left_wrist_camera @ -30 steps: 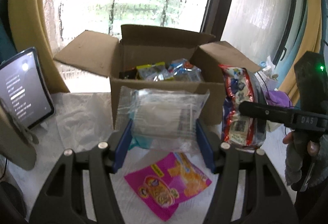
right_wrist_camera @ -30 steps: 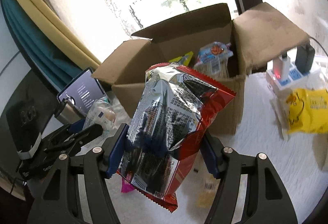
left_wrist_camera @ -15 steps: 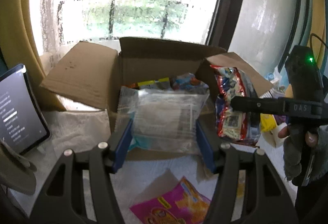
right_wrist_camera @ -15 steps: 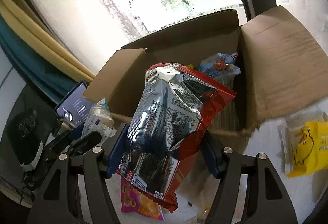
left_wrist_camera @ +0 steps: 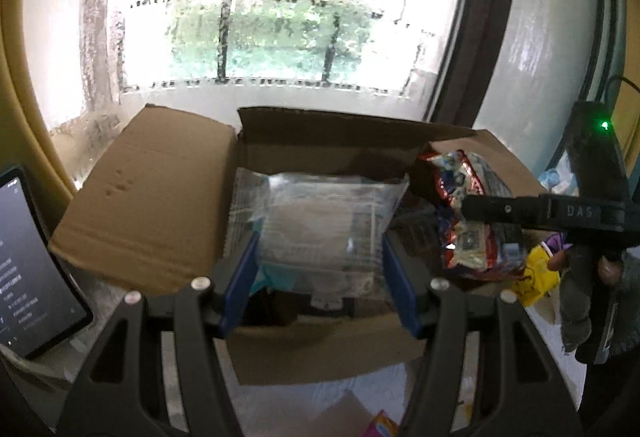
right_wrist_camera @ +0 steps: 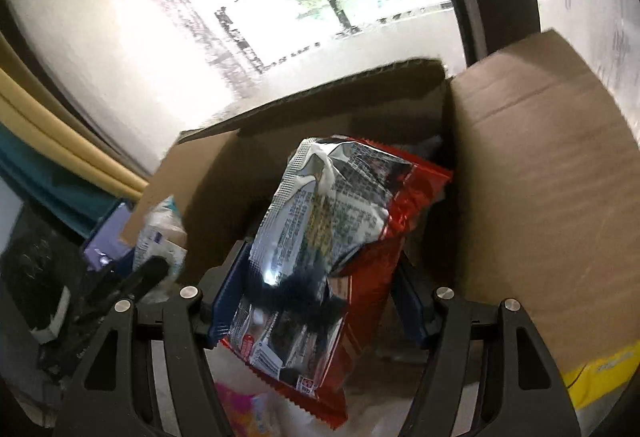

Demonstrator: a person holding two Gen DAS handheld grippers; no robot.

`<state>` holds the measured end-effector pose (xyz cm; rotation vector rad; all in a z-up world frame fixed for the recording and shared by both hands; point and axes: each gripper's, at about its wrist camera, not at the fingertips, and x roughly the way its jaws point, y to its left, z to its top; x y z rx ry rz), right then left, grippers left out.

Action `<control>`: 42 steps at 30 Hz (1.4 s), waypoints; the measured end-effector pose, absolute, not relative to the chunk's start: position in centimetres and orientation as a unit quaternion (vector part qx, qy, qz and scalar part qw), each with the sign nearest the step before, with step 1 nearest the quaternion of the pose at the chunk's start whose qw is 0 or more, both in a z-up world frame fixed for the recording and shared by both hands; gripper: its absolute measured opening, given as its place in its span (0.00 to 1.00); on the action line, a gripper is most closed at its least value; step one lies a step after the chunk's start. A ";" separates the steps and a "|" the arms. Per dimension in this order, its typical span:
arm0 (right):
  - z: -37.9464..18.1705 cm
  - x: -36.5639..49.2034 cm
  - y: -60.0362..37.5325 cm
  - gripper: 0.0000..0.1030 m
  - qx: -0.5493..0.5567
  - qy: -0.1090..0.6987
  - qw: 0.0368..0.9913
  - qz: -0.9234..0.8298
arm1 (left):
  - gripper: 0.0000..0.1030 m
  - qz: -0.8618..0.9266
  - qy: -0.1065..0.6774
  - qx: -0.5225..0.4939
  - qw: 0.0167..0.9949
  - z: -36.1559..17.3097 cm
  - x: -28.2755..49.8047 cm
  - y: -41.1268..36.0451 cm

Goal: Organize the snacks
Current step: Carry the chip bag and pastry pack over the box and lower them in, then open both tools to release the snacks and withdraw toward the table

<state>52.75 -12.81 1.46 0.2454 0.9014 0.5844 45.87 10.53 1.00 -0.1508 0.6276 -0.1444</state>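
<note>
We see the left tongs (left_wrist_camera: 320,277) clamped on a clear plastic packet (left_wrist_camera: 316,229), its blue pads pressing both sides, and the packet hangs upright over the open top of the cardboard box (left_wrist_camera: 320,349), just inside its near wall. The box stands on the white-covered counter (left_wrist_camera: 348,385) against the window (left_wrist_camera: 288,17), with its flaps folded outward: one broad flap (left_wrist_camera: 148,197) spreads to the left, another to the right. The right tongs (right_wrist_camera: 316,301) grip a red and silver snack bag (right_wrist_camera: 332,237) by its lower half, and the bag leans tilted above the box's opening, near the right flap (right_wrist_camera: 540,205). In the left wrist view we see the same bag (left_wrist_camera: 472,213) held by the black right tongs (left_wrist_camera: 520,213), with a hand (left_wrist_camera: 588,277) around the handle at the right edge. A dark tablet (left_wrist_camera: 32,265) stands propped at the left edge of the counter, beside the box's left flap. A pink snack pack (right_wrist_camera: 244,413) lies flat on the counter in front of the box, and a yellow pack (right_wrist_camera: 600,369) lies at the right, partly under the right flap. What else lies deep inside the box we cannot tell.
</note>
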 end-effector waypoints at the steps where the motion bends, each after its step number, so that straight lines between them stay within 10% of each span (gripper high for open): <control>1: 1.6 53.1 -12.8 0.68 0.113 0.428 0.854 0.272 | 0.60 -0.070 0.309 -0.075 0.946 0.9 46.3 10.6; 42: 3.2 45.9 -13.1 0.77 0.005 0.376 0.898 0.230 | 0.77 -0.070 0.292 -0.055 0.952 2.9 41.4 8.2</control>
